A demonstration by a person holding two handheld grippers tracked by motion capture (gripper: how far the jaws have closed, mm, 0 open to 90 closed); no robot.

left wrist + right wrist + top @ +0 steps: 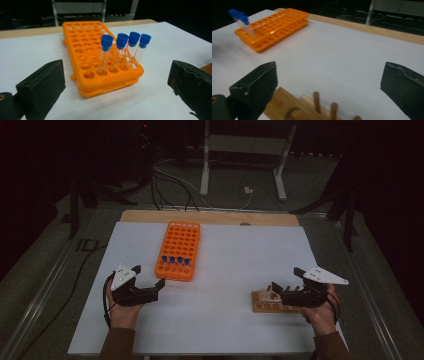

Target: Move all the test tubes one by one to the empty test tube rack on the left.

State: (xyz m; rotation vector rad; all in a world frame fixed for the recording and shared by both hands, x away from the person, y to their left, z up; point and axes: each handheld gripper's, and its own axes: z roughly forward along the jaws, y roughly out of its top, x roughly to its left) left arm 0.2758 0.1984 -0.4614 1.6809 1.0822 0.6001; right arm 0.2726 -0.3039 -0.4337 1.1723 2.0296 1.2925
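With both grippers released and empty, the left (pixel 150 282) at 7 o'clock of the orange rack (pixel 178 250) holding four blue-capped tubes (pixel 121 51), the right (pixel 285 286) over the wooden stand (pixel 265 302), we should withdraw without nudging the tubes.

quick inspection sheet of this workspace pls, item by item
surface: white sheet over a wooden table top, bare in the middle
job's things: orange tube rack with four blue-capped tubes upright in a row near its close end; wooden peg rack at the right
clutter: nothing seen
grippers: left gripper open, nothing between its jaws, just short of the orange rack; right gripper open, over the wooden peg rack
cables: a black cable loops from the left gripper; loose cables on the floor beyond the table
surroundings: dark room, white stand legs behind
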